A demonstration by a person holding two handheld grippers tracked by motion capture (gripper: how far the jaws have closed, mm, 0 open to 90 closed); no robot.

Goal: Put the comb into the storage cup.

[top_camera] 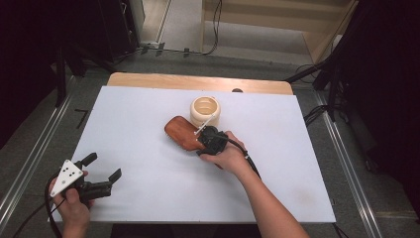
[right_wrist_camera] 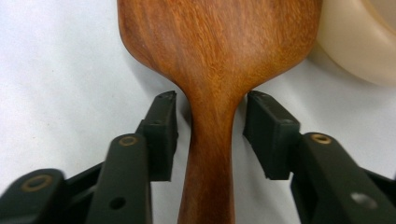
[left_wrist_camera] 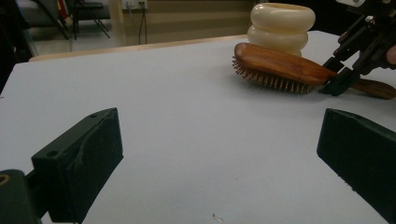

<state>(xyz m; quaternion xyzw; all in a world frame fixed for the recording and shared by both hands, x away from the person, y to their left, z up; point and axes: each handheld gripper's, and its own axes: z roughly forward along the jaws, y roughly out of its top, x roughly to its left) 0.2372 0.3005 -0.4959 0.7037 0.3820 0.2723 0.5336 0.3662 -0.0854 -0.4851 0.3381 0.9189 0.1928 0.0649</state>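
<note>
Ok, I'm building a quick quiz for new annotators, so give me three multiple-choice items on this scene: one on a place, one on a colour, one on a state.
1. Where does the cream ringed pot stand?
A. Just beyond the head of the hairbrush
B. On the floor
C. On top of the hairbrush

2. What colour is the hairbrush's back?
A. Blue
B. Reddish-brown wood
C. White

3. How is the left gripper?
A. Shut on the hairbrush
B. Shut on the pot
C. Open, with nothing between its jaws

Answers:
1 A: the high view shows the pot right behind the brush head.
2 B: the wood grain is plain in the right gripper view.
3 C: its jaws stand wide apart over bare tabletop.
</note>
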